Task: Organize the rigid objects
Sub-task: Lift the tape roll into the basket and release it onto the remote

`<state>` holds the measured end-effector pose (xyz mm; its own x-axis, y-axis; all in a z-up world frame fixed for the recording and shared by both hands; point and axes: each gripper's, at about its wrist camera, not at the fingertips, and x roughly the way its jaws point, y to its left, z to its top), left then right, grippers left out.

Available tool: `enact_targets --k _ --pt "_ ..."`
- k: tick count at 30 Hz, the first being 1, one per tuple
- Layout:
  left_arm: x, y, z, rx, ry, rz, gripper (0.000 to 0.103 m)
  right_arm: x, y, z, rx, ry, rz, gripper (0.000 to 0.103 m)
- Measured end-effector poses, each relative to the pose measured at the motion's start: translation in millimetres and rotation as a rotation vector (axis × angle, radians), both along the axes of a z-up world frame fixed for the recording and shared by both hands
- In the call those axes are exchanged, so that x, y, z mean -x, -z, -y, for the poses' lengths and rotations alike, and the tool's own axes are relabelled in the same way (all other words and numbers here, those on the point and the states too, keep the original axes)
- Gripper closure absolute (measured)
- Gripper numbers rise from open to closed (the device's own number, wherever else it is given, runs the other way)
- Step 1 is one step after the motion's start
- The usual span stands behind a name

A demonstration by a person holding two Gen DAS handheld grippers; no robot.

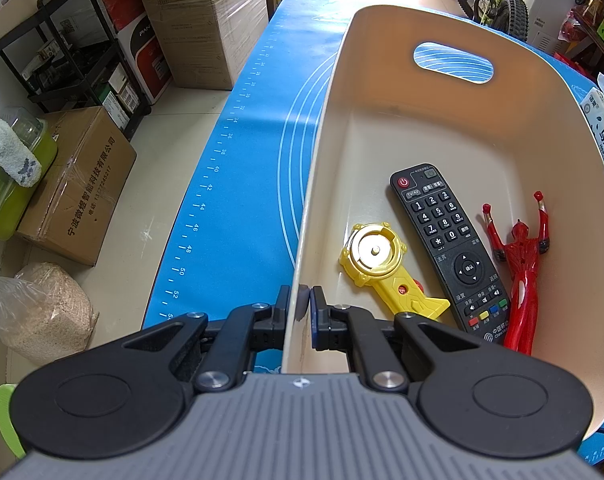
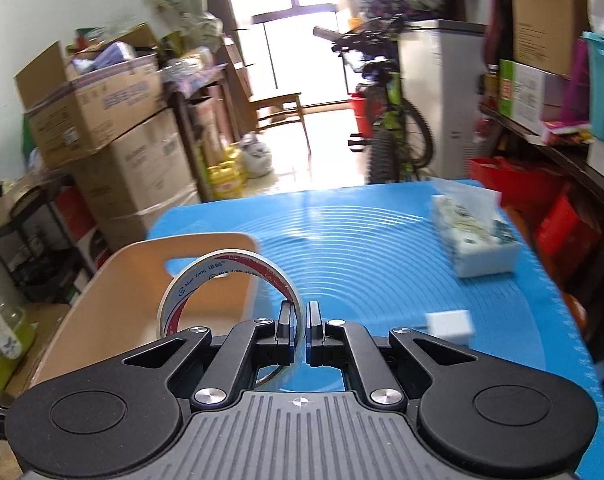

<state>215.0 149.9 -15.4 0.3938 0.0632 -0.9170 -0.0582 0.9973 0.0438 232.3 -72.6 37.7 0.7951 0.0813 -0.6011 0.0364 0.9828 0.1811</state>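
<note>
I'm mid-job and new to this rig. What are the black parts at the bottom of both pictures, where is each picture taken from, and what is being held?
There is no robot arm here. A person holds a two-finger claw in each hand, and a camera on each claw looks forward along its fingers. The black parts are those claws.

The left view shows the left claw shut on the wall of a beige bin. Inside it lie a yellow toy, a black remote and a red figure.

The right view shows the right claw shut on a tape roll, held above the blue mat. A tissue pack and a small white block sit on the mat.
</note>
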Motion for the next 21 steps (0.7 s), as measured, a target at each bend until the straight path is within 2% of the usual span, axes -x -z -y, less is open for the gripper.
enact_targets --k 10,18,21 --pt "0 1 0 -0.003 0.001 0.0 0.093 -18 13 -57 0.053 -0.117 -0.042 0.087" --pt "0 1 4 -0.013 0.002 -0.001 0.092 -29 34 -95 0.112 -0.225 -0.134 0.087" --pt "0 1 4 -0.013 0.002 -0.001 0.092 -33 45 -105 0.13 -0.252 -0.198 0.087"
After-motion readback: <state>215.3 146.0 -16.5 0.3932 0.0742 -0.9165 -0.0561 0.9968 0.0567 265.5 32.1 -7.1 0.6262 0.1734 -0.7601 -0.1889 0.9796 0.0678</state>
